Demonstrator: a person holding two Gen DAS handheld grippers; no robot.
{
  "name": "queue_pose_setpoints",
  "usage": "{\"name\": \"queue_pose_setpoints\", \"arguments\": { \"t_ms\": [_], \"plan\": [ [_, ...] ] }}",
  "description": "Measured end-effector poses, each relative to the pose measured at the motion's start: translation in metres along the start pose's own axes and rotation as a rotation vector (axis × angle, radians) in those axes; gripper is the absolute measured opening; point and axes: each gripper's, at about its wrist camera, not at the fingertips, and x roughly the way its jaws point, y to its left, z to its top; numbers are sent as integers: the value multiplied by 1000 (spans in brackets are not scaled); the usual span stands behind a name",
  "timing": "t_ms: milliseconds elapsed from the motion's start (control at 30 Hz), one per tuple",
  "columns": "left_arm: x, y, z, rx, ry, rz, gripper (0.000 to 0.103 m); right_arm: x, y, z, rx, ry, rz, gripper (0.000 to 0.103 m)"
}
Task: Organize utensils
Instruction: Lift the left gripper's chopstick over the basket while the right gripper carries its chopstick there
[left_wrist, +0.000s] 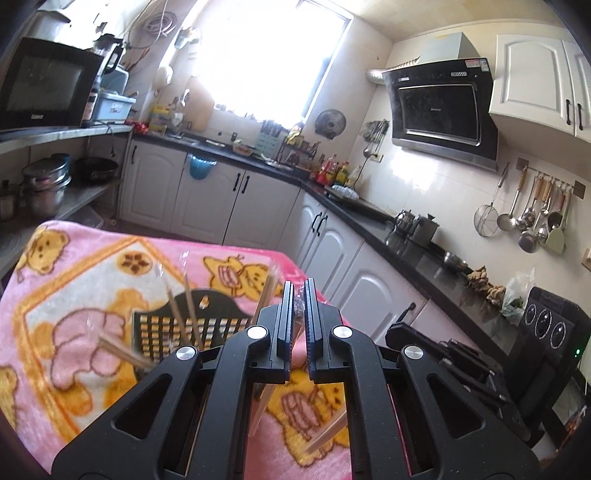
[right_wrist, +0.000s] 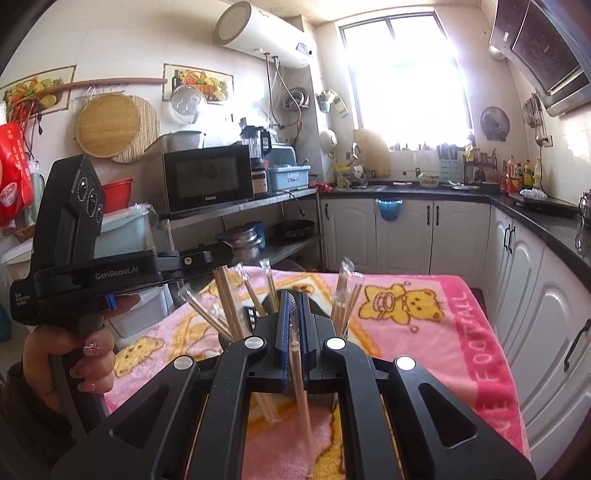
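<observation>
A black slotted utensil holder (left_wrist: 192, 326) stands on the pink bear blanket (left_wrist: 74, 295), with several wrapped chopsticks (right_wrist: 225, 295) leaning in it. My left gripper (left_wrist: 299, 295) is shut on the crinkled clear wrapper of a chopstick pair (left_wrist: 264, 402), which hangs below the fingers just right of the holder. My right gripper (right_wrist: 293, 299) is shut on another wrapped chopstick pair (right_wrist: 301, 387) that hangs down between its arms, in front of the holder (right_wrist: 253, 314). A hand (right_wrist: 85, 350) grips the left tool's handle at the left of the right wrist view.
The blanket (right_wrist: 424, 332) covers a table in a kitchen. White cabinets and a black counter (left_wrist: 424, 243) run along the right. A shelf with a microwave (right_wrist: 208, 179) and pots (left_wrist: 46, 184) stands on the left. The right tool's black body (left_wrist: 461, 362) is beside my left fingers.
</observation>
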Motion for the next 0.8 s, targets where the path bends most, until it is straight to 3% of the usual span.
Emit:
{"name": "queue_pose_setpoints", "arguments": {
  "t_ms": [333,800],
  "plan": [
    [-5,2,38,-5,-86,-1,3,4,9,34,-53,-74,27,2],
    [-23,20,82,-9,-207,65,3,30,11,87,-76,-144,72,2]
  ]
}}
